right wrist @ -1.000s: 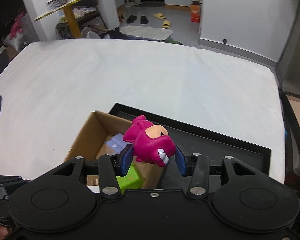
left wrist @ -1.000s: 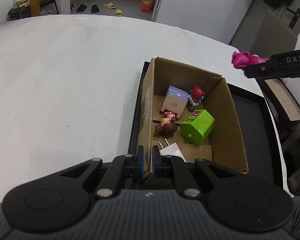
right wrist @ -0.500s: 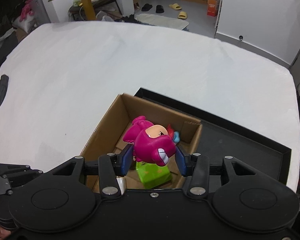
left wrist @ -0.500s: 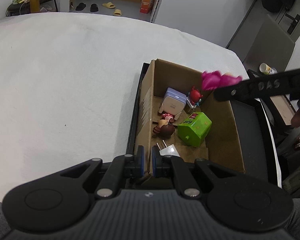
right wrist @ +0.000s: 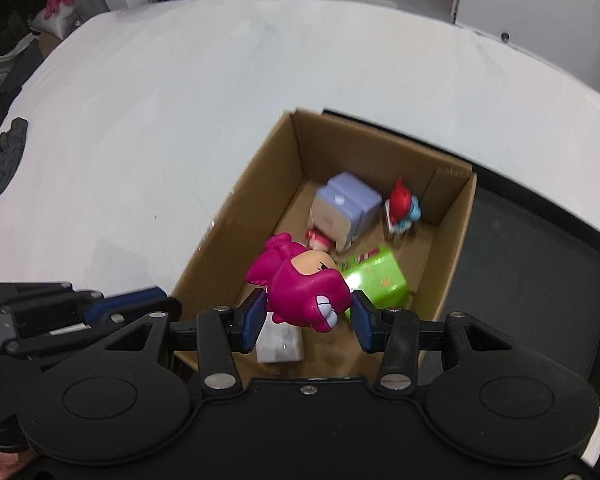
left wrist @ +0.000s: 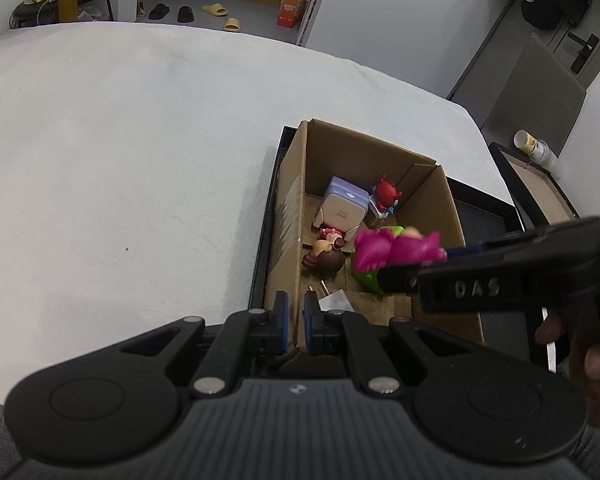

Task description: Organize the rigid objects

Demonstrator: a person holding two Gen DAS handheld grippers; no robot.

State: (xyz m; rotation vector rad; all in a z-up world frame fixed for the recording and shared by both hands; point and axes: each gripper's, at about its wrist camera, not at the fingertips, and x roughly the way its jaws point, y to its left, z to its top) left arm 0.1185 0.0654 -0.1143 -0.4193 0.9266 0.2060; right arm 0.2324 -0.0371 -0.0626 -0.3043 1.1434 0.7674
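Note:
My right gripper point(right wrist: 306, 320) is shut on a magenta toy figure point(right wrist: 300, 288) and holds it over the near part of an open cardboard box point(right wrist: 252, 184). In the left wrist view the figure point(left wrist: 396, 250) hangs above the box point(left wrist: 296, 200). Inside lie a lilac box toy point(right wrist: 344, 208), a red and blue figure point(right wrist: 402, 208), a green block point(right wrist: 376, 278), a brown-haired doll point(left wrist: 326, 258) and a white plug point(right wrist: 280, 342). My left gripper point(left wrist: 292, 322) is shut on the box's near left wall.
The box sits in a black tray point(right wrist: 540, 264) on a white table point(right wrist: 160, 100). A dark cloth point(right wrist: 2, 160) lies at the table's left edge. A side table with a cup point(left wrist: 534, 148) stands to the right.
My right gripper has carried the magenta figure from beside the box to over its inside and lower. The left gripper has stayed on the box wall.

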